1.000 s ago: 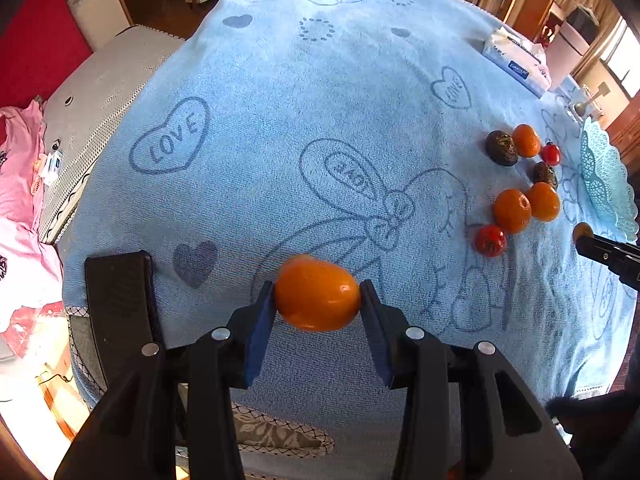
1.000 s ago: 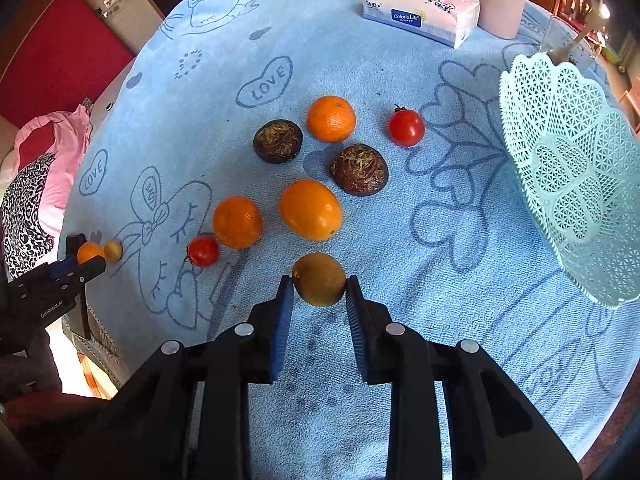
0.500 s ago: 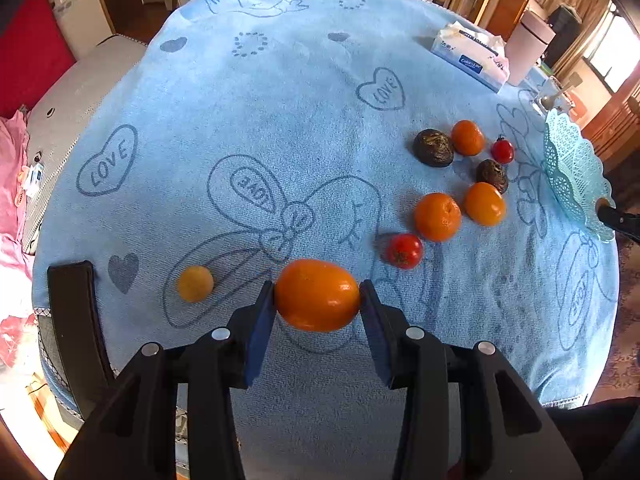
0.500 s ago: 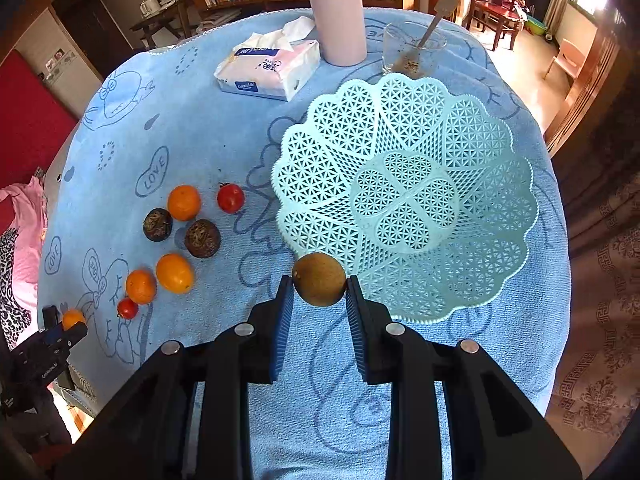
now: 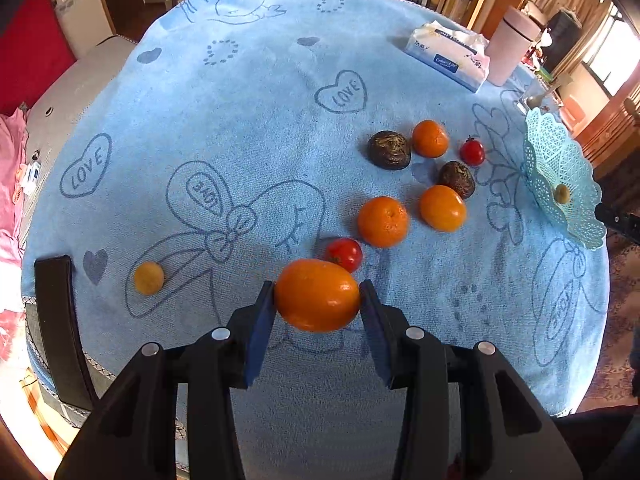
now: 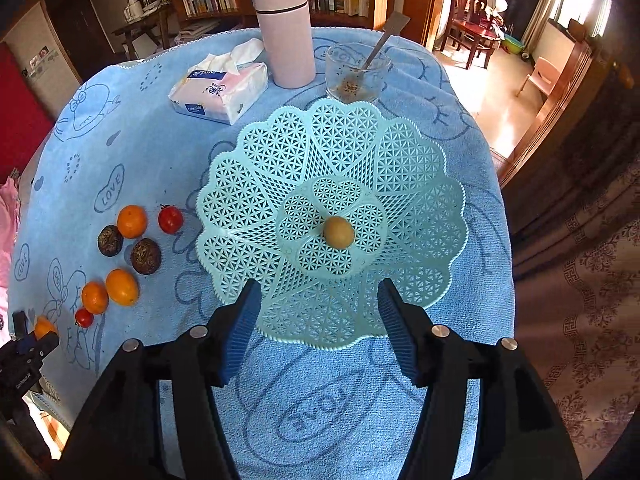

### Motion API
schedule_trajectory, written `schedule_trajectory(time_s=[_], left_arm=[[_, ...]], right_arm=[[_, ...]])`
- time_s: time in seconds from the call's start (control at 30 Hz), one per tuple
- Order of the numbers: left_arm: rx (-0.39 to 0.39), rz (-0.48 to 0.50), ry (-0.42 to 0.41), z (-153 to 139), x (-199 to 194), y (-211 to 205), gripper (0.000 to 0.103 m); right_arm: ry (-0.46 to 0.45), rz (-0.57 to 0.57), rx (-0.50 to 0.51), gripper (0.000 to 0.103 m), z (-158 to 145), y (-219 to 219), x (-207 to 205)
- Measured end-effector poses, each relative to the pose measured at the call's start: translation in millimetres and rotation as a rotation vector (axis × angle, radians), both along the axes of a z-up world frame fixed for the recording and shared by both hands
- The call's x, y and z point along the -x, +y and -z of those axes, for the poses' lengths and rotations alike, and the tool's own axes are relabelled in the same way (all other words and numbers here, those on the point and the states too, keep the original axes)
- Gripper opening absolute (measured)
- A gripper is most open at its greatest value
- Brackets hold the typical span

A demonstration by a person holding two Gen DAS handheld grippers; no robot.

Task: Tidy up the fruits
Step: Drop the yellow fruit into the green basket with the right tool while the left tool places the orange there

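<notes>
My left gripper (image 5: 317,308) is shut on an orange fruit (image 5: 317,295) and holds it above the blue cloth, near a red tomato (image 5: 344,254). My right gripper (image 6: 318,308) is open and empty above the near rim of the mint lattice basket (image 6: 416,184). A small brown-yellow fruit (image 6: 338,231) lies in the basket's middle; it also shows in the left wrist view (image 5: 562,193). Oranges (image 5: 383,221), dark brown fruits (image 5: 389,149), tomatoes (image 6: 171,219) and a small yellow fruit (image 5: 149,277) lie on the cloth.
A tissue pack (image 6: 219,90), a pink flask (image 6: 285,34) and a glass with a spoon (image 6: 356,74) stand behind the basket. A black object (image 5: 60,328) stands at the table's left edge. The table edge drops off just right of the basket.
My right gripper has opened and let the small brown-yellow fruit fall into the basket. My left gripper has carried the orange further right toward the other fruits.
</notes>
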State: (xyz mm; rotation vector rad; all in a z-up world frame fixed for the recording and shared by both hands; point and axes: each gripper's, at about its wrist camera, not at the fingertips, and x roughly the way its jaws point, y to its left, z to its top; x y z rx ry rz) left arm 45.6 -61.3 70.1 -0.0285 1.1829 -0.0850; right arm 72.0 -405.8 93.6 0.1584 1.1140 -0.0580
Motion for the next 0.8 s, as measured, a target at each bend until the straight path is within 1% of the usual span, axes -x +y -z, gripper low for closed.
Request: schedule_trajectory(time_s=[0.2, 0.37, 0.57, 0.8], left_arm=[[0.004, 0.077, -0.021, -8.0, -7.3, -45.0, 0.043], [0.01, 0.152, -0.042, -16.8, -14.7, -87.2, 0.043], [0.022, 0.263, -0.06, -23.4, -20.2, -146.4, 0.043], [0.044, 0.384, -0.076, -28.8, -27.5, -216.5, 0.043]], right_arm=[[-0.019, 0.024, -0.004, 0.062, -9.1, -25.2, 12.7], [-0.021, 0.055, -0.003, 0.064, -12.7, -47.0, 31.0], [-0.019, 0.096, 0.001, 0.067, -15.4, -75.4, 58.8], [-0.021, 0.174, 0.004, 0.067, -16.5, -116.6, 91.6]])
